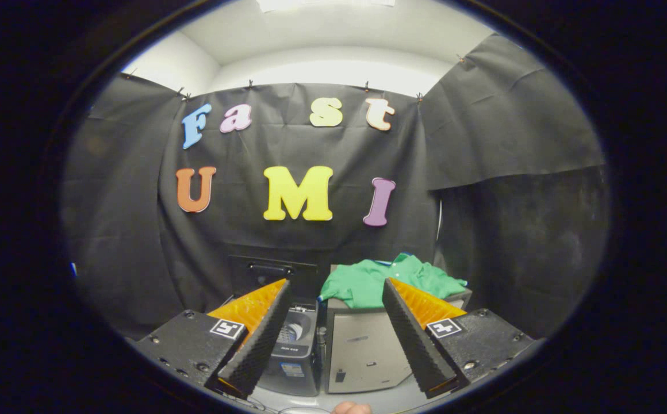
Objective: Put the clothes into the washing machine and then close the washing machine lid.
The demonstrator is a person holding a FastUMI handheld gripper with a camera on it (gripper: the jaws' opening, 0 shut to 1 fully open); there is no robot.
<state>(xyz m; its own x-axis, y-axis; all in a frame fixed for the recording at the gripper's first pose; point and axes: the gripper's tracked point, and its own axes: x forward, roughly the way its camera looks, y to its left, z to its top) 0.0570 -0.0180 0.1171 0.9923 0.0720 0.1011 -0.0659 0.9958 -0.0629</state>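
Gripper (336,284) spread wide, holding nothing. Shirt (388,279) lies on the box (362,351), far right — washer (293,345) left, lid up. Go for a raised fold and pinch deep, so nothing trails.

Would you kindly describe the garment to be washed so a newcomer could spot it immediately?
Start at the black cloth wall, then drop to the grey box standing right of the dark washing machine. The crumpled green shirt lies on top of that box, beyond the open tongs, the one bright green thing there.
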